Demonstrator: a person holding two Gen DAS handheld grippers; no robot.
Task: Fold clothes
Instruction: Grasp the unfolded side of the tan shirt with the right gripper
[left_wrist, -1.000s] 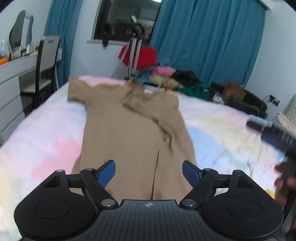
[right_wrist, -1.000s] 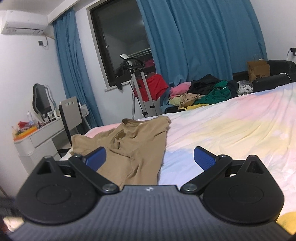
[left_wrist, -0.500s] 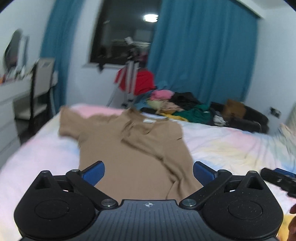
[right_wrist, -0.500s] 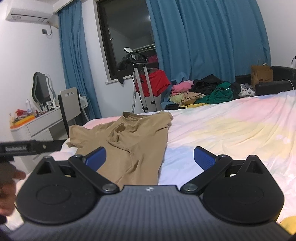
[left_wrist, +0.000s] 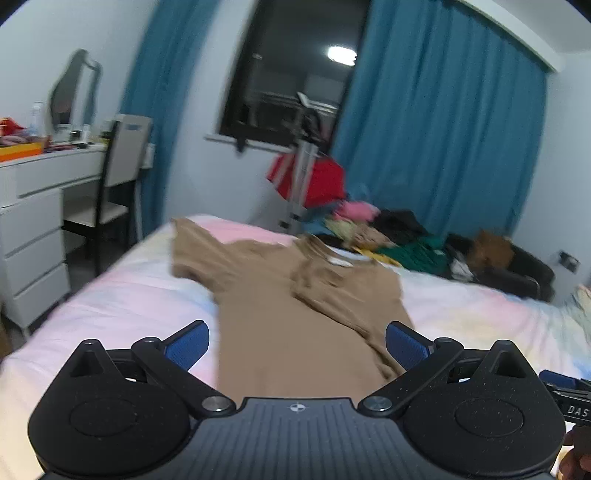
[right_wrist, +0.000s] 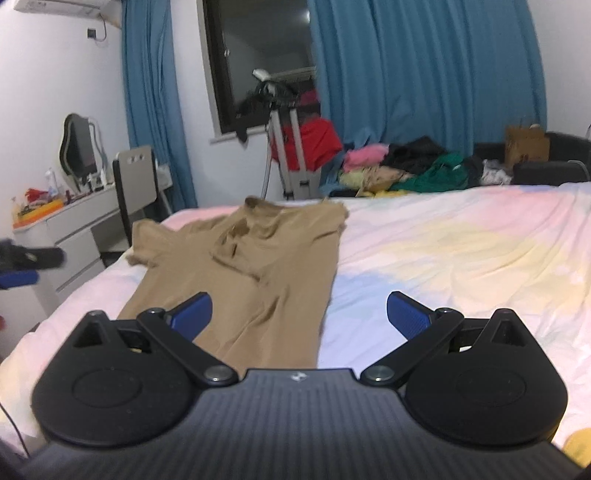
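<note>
A tan short-sleeved shirt (left_wrist: 288, 317) (right_wrist: 258, 266) lies lengthwise on the pastel bed sheet (left_wrist: 110, 306) (right_wrist: 461, 258), collar at the far end. Its right side is folded over the body; the left sleeve is spread out. My left gripper (left_wrist: 297, 345) hovers above the shirt's near hem, open wide, nothing between its blue pads. My right gripper (right_wrist: 299, 314) is open too, over the shirt's near right edge, holding nothing. The left gripper's fingers (right_wrist: 22, 266) show at the left edge of the right wrist view.
A white desk (left_wrist: 33, 192) and a chair (left_wrist: 118, 184) stand left of the bed. Beyond the far edge are a metal stand with a red garment (right_wrist: 306, 147), a pile of clothes (right_wrist: 406, 166), a cardboard box (right_wrist: 526, 147) and blue curtains.
The left gripper's jaws have widened and it has pulled back and tilted up from the shirt. The right gripper shifted slightly left, toward the shirt.
</note>
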